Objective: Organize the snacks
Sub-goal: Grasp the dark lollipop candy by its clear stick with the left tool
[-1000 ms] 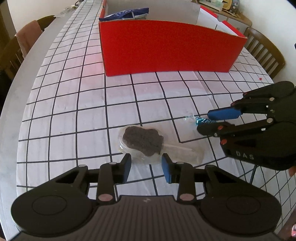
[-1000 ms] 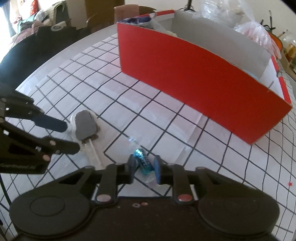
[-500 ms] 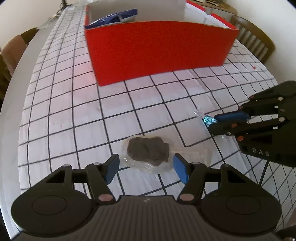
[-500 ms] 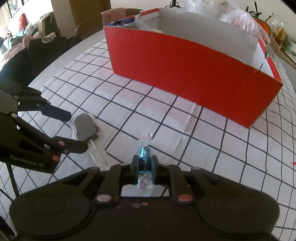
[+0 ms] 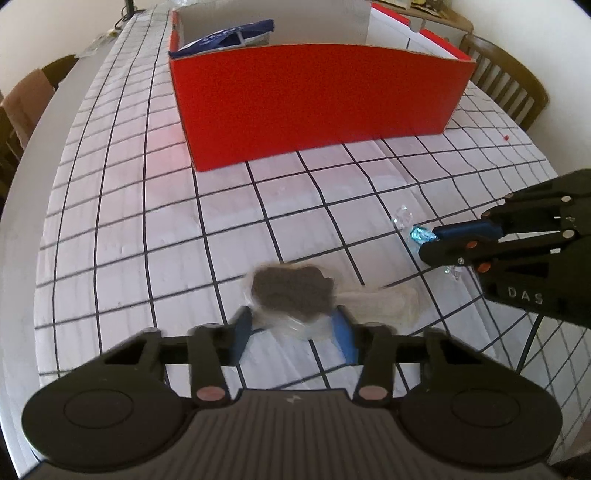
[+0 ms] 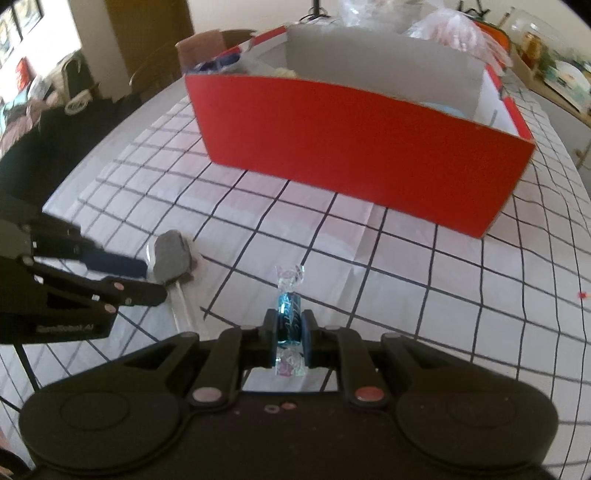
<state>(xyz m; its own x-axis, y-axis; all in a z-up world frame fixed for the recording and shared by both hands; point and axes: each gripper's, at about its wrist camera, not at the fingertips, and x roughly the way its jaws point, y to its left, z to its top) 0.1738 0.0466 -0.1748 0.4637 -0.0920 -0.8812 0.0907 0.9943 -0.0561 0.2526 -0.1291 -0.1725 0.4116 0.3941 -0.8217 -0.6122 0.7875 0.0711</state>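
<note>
A dark chocolate lollipop in a clear wrapper (image 5: 291, 291) lies on the checked tablecloth. My left gripper (image 5: 293, 334) is open, its blue fingers on either side of the wrapper's near edge. The lollipop also shows in the right wrist view (image 6: 171, 256), next to the left gripper (image 6: 144, 280). My right gripper (image 6: 290, 328) is shut on a blue wrapped candy (image 6: 290, 314) and holds it just above the table. In the left wrist view the right gripper (image 5: 428, 240) sits at the right with the candy (image 5: 419, 234). A red cardboard box (image 5: 314, 107) stands behind, open at the top.
A blue snack bag (image 5: 229, 37) sits in the box's left end. Clear plastic bags (image 6: 458, 33) lie beyond the box. Wooden chairs (image 5: 506, 81) stand around the table. A dark jacket (image 6: 55, 140) lies at the table's left edge.
My left gripper has moved forward so its fingers flank the lollipop wrapper. My right gripper closed on the blue candy and lifted it slightly.
</note>
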